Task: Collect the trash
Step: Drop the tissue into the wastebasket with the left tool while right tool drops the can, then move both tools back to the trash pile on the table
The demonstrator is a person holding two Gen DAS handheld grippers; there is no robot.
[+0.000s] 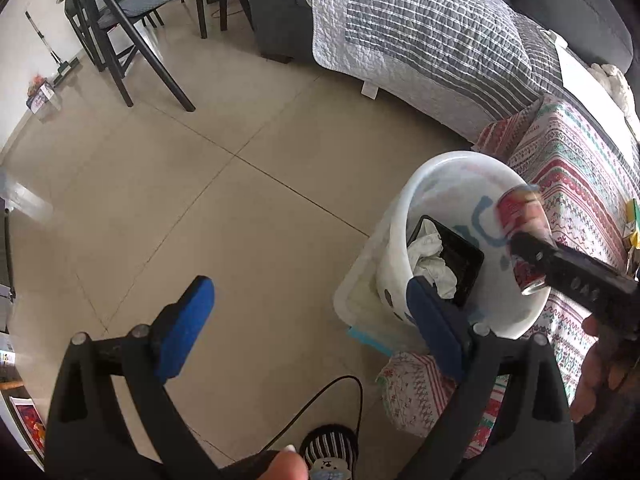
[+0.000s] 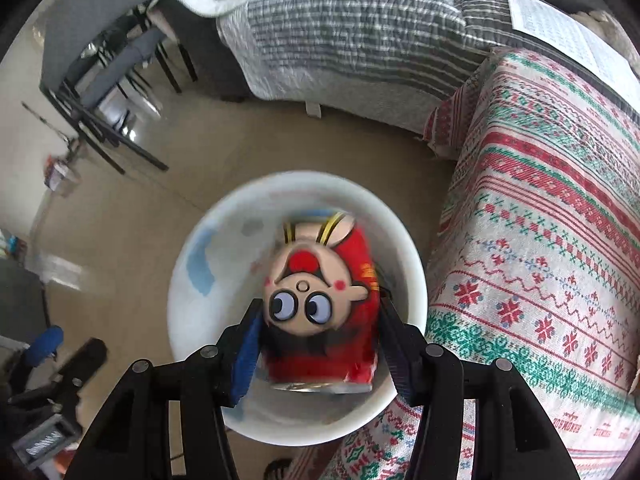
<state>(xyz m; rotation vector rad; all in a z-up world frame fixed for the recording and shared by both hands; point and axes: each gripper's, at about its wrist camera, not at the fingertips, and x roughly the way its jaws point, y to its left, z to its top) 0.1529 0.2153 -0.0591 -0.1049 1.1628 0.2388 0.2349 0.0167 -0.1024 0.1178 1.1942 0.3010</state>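
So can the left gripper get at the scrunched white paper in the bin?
Probably yes. The left gripper has its jaws wide open beside the bin, and the scrunched white paper lies on the near side. The red can at the right gripper hangs over the far side.

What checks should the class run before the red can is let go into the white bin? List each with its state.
1. Red can sits over the opening of the white bin: ok.
2. Right hand-held gripper has the can between its pads: ok; whether the pads press on it, cannot tell.
3. Left hand-held gripper is empty and wide open: ok.
4. Left hand-held gripper clear of the drop path: not ok, one finger overlaps the bin's near rim.
5. Room left in the bin: ok, though a black tray with crumpled paper leans inside.
6. Bin standing steady on the floor: cannot tell.
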